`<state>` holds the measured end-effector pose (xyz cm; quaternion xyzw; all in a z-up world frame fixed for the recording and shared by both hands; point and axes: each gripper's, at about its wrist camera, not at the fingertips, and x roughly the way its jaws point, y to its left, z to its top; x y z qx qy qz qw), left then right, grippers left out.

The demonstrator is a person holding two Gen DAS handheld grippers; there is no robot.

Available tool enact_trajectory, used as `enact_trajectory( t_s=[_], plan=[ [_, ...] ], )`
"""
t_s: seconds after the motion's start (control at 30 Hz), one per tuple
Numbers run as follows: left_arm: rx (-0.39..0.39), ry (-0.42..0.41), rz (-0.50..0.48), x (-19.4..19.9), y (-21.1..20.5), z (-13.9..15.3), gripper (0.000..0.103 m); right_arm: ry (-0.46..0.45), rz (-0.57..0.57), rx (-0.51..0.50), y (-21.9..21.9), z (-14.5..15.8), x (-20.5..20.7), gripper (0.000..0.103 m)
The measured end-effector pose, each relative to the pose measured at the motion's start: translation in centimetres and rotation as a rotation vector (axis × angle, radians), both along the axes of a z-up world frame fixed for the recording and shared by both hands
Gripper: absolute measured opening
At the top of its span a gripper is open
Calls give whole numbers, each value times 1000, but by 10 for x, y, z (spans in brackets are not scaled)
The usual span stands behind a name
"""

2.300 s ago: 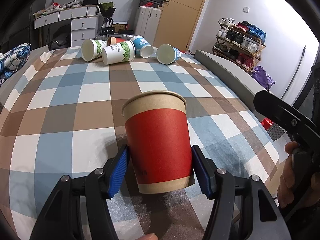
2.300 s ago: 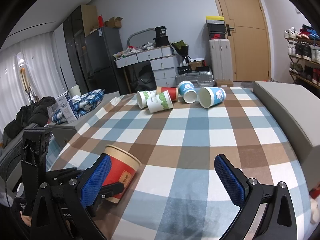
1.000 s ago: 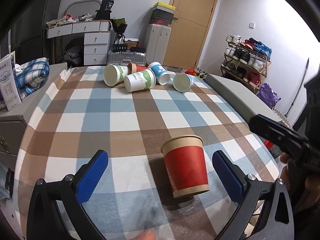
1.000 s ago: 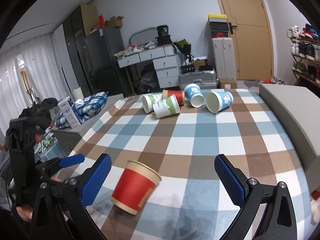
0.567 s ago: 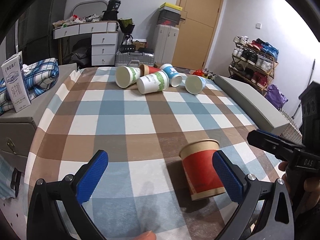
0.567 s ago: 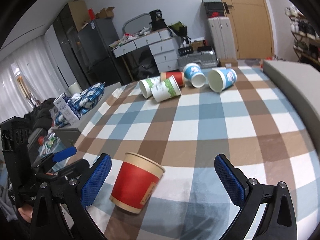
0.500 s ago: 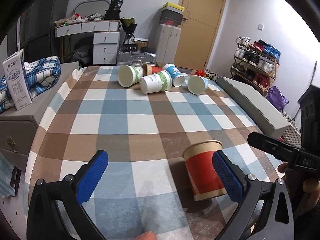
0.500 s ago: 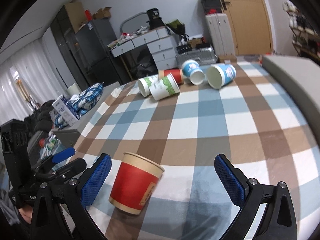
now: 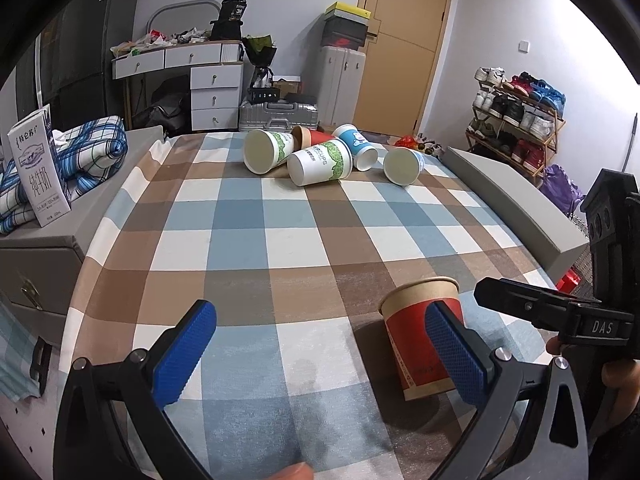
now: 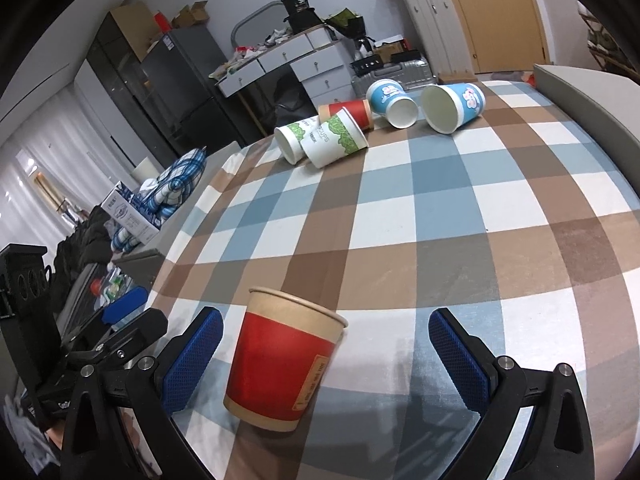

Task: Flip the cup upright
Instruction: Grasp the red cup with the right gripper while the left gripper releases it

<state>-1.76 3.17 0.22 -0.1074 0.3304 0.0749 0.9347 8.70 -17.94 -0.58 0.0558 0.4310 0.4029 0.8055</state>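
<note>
A red and kraft paper cup [image 9: 416, 332] stands upright on the checked tablecloth [image 9: 296, 240] near its front edge. It also shows in the right wrist view [image 10: 280, 364]. My left gripper [image 9: 320, 356] is open and empty, with its right finger partly in front of the cup. My right gripper [image 10: 326, 356] is open and empty, with the cup between its fingers, nearer the left one. Several cups lie on their sides at the far end: a green-printed cup [image 9: 318, 162], another green-printed cup [image 9: 266, 150], a red cup [image 10: 352, 112] and two blue cups [image 10: 452, 106].
A grey padded bench [image 9: 516, 204] runs along the table's right side. A grey cabinet with a milk carton [image 9: 36, 172] and a plaid cloth [image 9: 92, 148] stands at the left. The other gripper's black body [image 9: 560, 316] is at the right of the left wrist view.
My left gripper let go of the red cup, opened wide and drew back to the left. The cup stays upright. My right gripper has moved closer to the cup and tilted.
</note>
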Motion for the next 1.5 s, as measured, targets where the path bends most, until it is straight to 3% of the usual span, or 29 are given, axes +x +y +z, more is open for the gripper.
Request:
enact_trajectory(
  t_s=[0.87, 1.13, 1.23, 1.3, 1.37, 1.5],
  plan=[
    [-11, 9, 20, 2, 9, -4, 101, 25, 19, -43, 12, -12, -1, 103],
    [-12, 18, 22, 3, 12, -6, 101, 115, 48, -3, 20, -22, 4, 103],
    [-13, 19, 22, 3, 12, -6, 101, 173, 75, 10, 24, -28, 5, 92],
    [-12, 18, 22, 3, 12, -6, 101, 198, 91, 16, 26, -31, 5, 72],
    [-11, 18, 21, 3, 12, -7, 101, 219, 112, 47, 25, -31, 5, 64],
    [-12, 20, 21, 3, 13, -7, 101, 196, 120, 84, 21, -23, 3, 61]
  ],
)
